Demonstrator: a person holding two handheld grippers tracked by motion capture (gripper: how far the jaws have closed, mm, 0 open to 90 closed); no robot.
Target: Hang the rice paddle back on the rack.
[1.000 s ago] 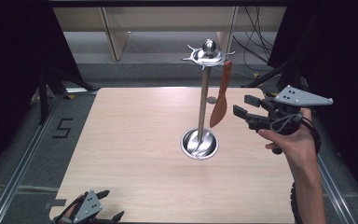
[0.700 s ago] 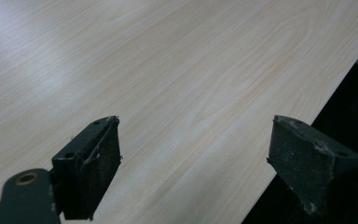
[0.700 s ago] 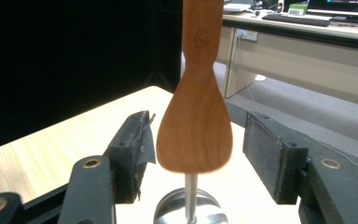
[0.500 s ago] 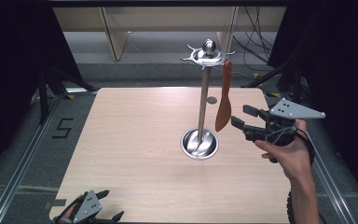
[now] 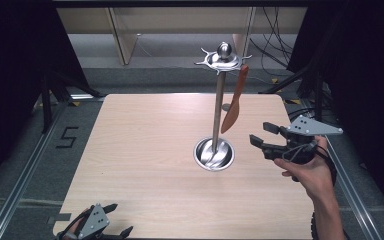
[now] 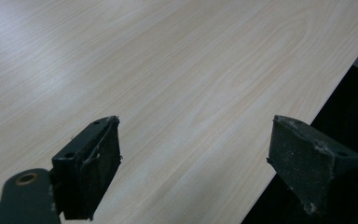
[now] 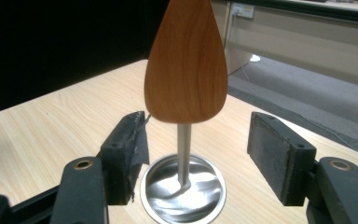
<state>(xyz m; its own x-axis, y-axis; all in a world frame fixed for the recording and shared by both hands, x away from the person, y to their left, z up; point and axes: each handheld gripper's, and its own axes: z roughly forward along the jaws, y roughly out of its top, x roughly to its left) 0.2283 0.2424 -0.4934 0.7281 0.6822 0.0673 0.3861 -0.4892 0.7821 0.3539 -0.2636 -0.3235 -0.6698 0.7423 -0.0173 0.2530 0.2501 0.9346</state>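
Note:
A steel utensil stand [image 5: 218,107] rises from a round base [image 5: 213,153] at the table's middle right, topped by a hook ring and ball [image 5: 223,56]. A brown wooden spatula [image 5: 234,101] hangs from the ring, blade down. In the high view my right gripper [image 5: 262,135] is open, to the right of the stand and just below the blade. In the right gripper view the spatula blade [image 7: 185,65] hangs above and between the open jaws of my right gripper [image 7: 200,154], the base [image 7: 183,190] behind. My left gripper [image 5: 116,220] rests open at the table's front left corner; my left gripper [image 6: 193,168] holds nothing.
The light wooden table [image 5: 145,145] has bare room on its left half. Metal rails [image 5: 25,170] run along both sides. Shelving and cables stand beyond the far edge. The table's edge [image 6: 307,121] drops off right beside my left gripper.
My right gripper has dropped lower and drawn back toward the near side, away from the spatula blade. The spatula stays hanging on the stand. The left gripper has not moved.

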